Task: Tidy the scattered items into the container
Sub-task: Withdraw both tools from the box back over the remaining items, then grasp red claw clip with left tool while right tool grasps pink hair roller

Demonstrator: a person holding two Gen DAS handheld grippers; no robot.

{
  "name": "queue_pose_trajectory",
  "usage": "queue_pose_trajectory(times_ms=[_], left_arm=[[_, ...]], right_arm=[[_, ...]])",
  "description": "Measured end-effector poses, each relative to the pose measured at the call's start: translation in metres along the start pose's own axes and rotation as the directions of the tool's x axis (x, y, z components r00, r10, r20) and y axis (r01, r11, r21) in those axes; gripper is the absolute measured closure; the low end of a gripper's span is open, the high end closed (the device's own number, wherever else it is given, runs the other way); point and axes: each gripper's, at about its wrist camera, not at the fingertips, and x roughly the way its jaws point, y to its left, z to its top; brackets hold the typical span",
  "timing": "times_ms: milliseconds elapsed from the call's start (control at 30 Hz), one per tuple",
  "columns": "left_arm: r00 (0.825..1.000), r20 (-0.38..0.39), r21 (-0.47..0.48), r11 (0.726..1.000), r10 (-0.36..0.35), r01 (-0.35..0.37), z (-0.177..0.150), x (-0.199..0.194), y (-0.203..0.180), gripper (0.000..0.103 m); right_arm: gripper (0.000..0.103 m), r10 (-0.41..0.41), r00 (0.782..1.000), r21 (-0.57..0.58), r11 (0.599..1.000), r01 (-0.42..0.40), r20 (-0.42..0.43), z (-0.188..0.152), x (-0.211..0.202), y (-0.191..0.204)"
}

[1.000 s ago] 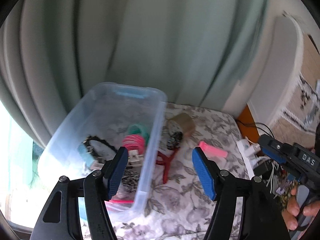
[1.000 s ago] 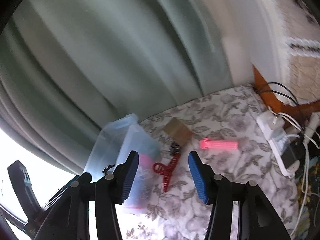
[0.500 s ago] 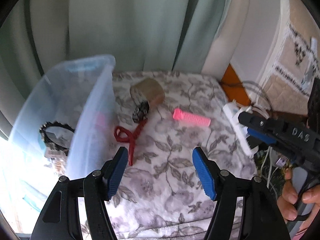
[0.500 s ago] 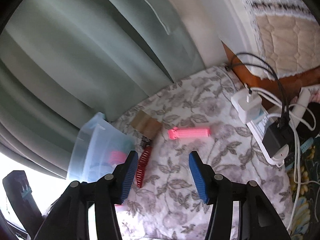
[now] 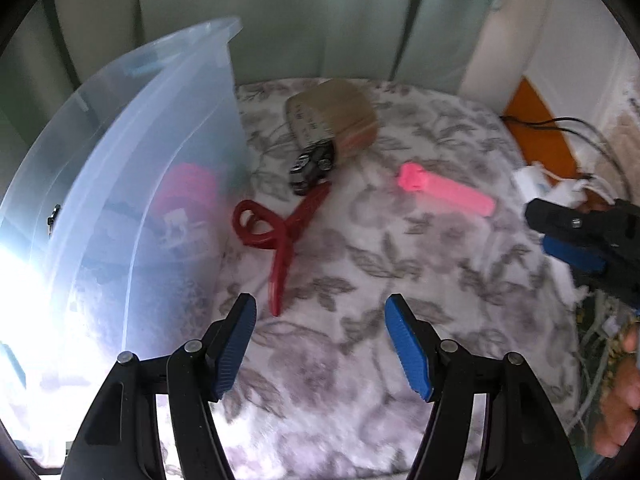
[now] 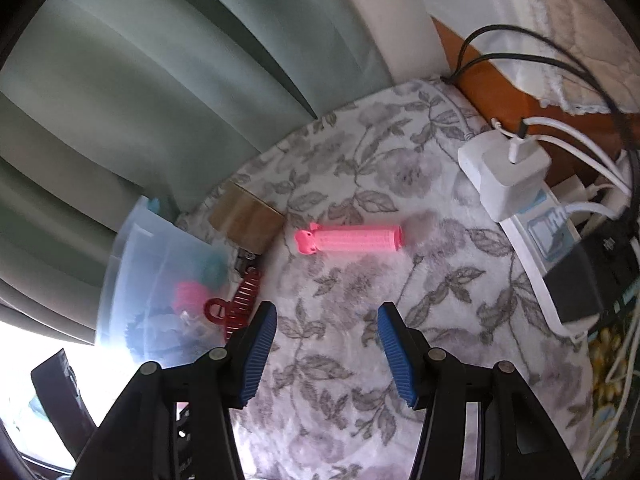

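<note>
Both claws, L [image 5: 320, 344] & R [image 6: 326, 350], agape over floral cloth [image 6: 360, 380], green curtain [image 6: 140, 80] behind.

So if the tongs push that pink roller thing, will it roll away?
Probably, if nudged from the side: the pink hair roller looks like a cylinder lying flat on the flowery cloth. The soft-looking cloth and the knobby cap on one end might slow it or make it curve. It looks like hollow plastic, so likely light and fairly stiff; it should not flop.
</note>
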Motion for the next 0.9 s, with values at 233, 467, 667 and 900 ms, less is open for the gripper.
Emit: queue_pose_trajectory(times_ms=[233, 467, 667, 900], left_arm=[[0.998, -0.055, -0.007, 0.999, 0.040, -0.040, 0.000, 0.032, 0.005, 0.035], [0.993, -0.094, -0.024, 0.997, 0.077, -0.079, 0.001, 0.056, 0.014, 0.035], [0.991, -0.106, -0.017, 0.996, 0.080, -0.082, 0.002, 0.067, 0.018, 0.035], [0.991, -0.110, -0.009, 0.997, 0.071, -0.072, 0.006, 0.074, 0.018, 0.035]], right_arm=[[0.044, -0.043, 0.998, -0.120, 0.992, 0.038, -0.038, 0.026, 0.029, 0.011], [0.040, -0.122, 0.989, -0.257, 0.962, 0.098, -0.079, 0.045, 0.066, 0.018], [0.040, -0.157, 0.984, -0.298, 0.946, 0.125, -0.088, 0.058, 0.089, 0.014], [0.037, -0.180, 0.979, -0.361, 0.923, 0.135, -0.096, 0.070, 0.104, 0.015]])
